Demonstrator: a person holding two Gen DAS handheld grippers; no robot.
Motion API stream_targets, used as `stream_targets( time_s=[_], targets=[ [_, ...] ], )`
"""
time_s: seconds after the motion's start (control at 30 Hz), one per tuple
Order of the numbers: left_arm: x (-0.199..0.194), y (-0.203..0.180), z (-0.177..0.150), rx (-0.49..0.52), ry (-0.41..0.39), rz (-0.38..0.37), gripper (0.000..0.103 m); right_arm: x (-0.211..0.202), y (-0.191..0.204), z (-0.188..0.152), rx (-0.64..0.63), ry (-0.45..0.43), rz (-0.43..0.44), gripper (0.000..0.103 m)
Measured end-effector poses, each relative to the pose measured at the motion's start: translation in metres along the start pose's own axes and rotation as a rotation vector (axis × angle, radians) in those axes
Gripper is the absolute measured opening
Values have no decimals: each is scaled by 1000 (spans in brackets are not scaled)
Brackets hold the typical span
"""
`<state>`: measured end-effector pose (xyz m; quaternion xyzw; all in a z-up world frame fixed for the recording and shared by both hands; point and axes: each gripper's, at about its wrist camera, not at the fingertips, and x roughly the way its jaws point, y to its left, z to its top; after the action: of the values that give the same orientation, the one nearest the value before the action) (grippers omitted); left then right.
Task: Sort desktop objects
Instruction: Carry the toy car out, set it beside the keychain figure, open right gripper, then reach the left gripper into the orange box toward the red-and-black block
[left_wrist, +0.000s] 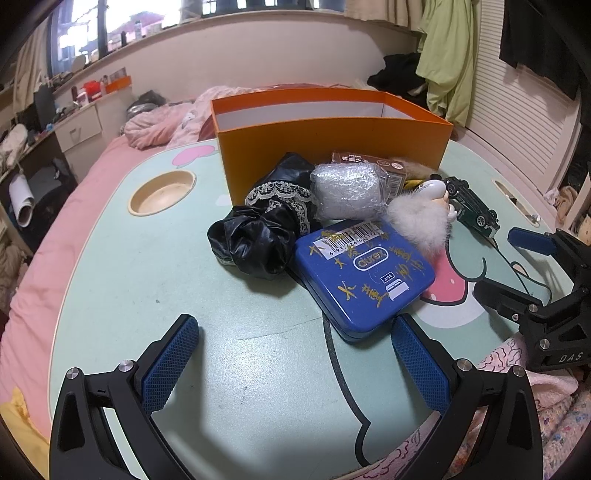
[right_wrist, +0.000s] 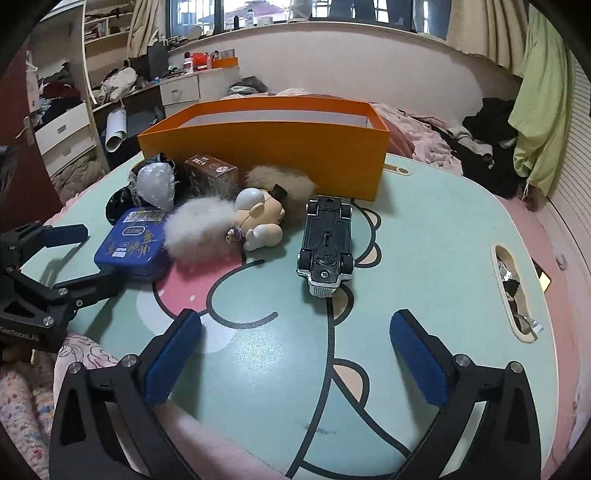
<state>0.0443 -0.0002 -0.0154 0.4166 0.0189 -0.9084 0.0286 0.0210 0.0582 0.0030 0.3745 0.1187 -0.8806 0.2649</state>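
An open orange box stands at the back of a mint-green lap table. In front of it lie a blue tin, a black lace-trimmed scrunchie, a silver wrapped packet, a brown carton, a white fluffy pompom, a small doll figure and an upturned black toy car. My left gripper is open and empty, just short of the tin. My right gripper is open and empty, near the car.
The table has a round cup recess at the left and a slot handle at the right. It stands on a pink bed. Clothes, a desk and shelves fill the room behind.
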Motion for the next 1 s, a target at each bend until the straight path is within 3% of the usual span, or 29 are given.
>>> stream_targets(
  time_s=[1.0],
  targets=[
    [0, -1, -1, -1, -1, 1, 103, -3, 1, 0, -3, 0, 2, 103]
  ],
)
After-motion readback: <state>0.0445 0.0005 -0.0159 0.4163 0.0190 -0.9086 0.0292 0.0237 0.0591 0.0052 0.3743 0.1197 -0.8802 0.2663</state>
